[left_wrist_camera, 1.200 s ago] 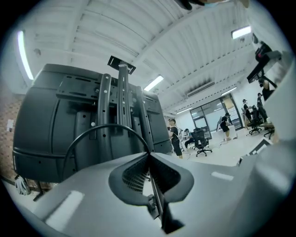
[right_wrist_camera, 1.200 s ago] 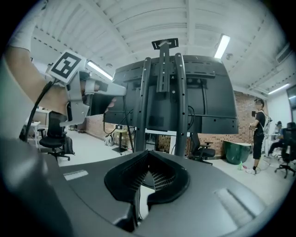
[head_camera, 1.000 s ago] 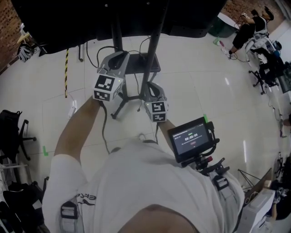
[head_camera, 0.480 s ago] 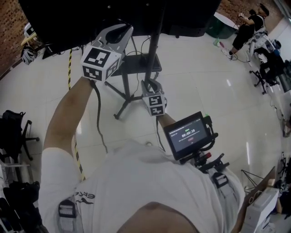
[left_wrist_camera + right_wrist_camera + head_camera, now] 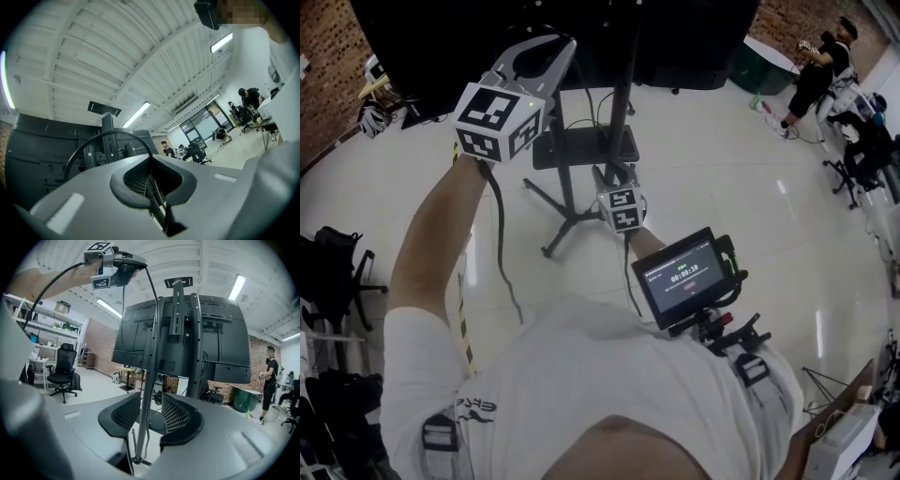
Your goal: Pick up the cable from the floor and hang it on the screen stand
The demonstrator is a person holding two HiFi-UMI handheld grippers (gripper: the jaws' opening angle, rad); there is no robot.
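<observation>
My left gripper point(image 5: 555, 49) is held high beside the black screen point(image 5: 675, 37), shut on the thin black cable point(image 5: 89, 145). The cable arcs out of the left gripper point(image 5: 150, 161) to the left. In the right gripper view the left gripper point(image 5: 136, 261) is at top left, and the cable point(image 5: 152, 287) drops from it along the screen stand point(image 5: 176, 310). My right gripper point(image 5: 145, 416) has just been opening. It now stands open with the cable and a stand pole point(image 5: 623, 112) seen between its jaws, untouched by the pads. The right gripper point(image 5: 614, 176) is low, by the pole.
The stand has a small shelf point(image 5: 581, 145) and splayed legs point(image 5: 558, 239). A monitor rig point(image 5: 689, 277) hangs at my chest. Office chairs point(image 5: 328, 267) stand at left, yellow-black tape point(image 5: 461, 314) lies on the floor, and people point(image 5: 816, 70) sit at far right.
My left gripper has risen with the cable, from beside the stand's shelf to the height of the screen. The right gripper has shifted slightly along the stand pole.
</observation>
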